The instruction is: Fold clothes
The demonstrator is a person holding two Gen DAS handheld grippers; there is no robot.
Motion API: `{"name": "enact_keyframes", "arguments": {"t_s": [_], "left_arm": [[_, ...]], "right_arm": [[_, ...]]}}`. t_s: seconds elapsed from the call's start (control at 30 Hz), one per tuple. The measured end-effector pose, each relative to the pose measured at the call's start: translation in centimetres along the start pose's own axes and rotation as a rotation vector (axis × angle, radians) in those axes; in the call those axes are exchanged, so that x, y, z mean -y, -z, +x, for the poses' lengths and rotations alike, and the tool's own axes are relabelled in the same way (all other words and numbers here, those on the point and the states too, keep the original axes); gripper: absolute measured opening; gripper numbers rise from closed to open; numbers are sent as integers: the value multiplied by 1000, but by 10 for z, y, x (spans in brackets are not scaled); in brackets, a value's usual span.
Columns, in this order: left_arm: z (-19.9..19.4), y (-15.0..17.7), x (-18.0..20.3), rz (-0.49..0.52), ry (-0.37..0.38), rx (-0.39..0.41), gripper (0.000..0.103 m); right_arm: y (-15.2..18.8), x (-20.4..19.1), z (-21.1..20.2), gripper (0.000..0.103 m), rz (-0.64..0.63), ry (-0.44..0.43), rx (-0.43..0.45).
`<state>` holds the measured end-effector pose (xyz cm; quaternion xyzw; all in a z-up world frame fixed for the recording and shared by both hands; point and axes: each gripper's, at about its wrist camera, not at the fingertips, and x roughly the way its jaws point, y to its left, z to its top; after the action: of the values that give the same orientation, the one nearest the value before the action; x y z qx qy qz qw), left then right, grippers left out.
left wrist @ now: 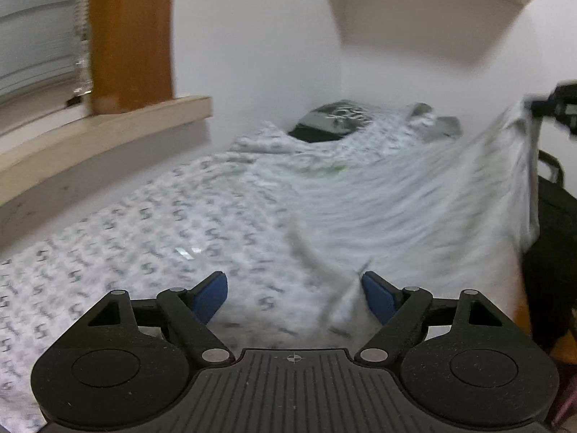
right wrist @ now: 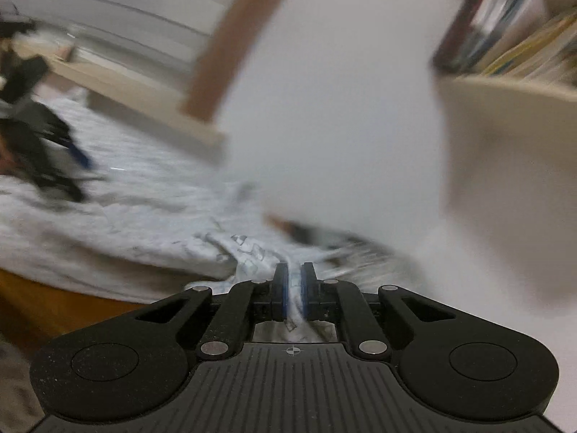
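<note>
A pale grey garment lies blurred across the patterned bed sheet and rises in a taut sheet toward the upper right. There my right gripper holds its raised edge. In the right wrist view my right gripper is shut on a bunched fold of white printed cloth, which runs back between the blue pads. My left gripper stands open just above the bed, nothing between its blue pads. A creased edge of the garment lies by its right finger. The left gripper shows blurred at the left.
A dark folded garment and a grey item lie at the bed's far corner by the wall. A window sill runs along the left. A shelf with books hangs overhead. Something dark stands past the bed's right edge.
</note>
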<state>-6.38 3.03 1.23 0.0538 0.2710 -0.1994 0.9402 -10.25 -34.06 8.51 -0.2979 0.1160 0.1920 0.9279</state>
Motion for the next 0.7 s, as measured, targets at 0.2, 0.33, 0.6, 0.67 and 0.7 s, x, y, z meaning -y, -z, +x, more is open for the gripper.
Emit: {"name": "enact_keyframes", "arguments": {"t_s": [0.2, 0.33, 0.6, 0.67, 0.7], "left_arm": [[0, -1, -16, -54, 22, -6, 85], [-5, 1, -18, -55, 12, 7, 87], [-41, 9, -24, -36, -66, 49, 101], [-57, 14, -30, -37, -101, 54, 101], [-66, 17, -33, -40, -122, 55, 101]], "right_arm": [[-9, 24, 44, 13, -49, 134, -55], [10, 1, 92, 23, -51, 48, -170], [17, -3, 94, 46, 186, -117, -101], [11, -10, 94, 46, 223, -167, -72], [9, -15, 96, 46, 240, -195, -60]]}}
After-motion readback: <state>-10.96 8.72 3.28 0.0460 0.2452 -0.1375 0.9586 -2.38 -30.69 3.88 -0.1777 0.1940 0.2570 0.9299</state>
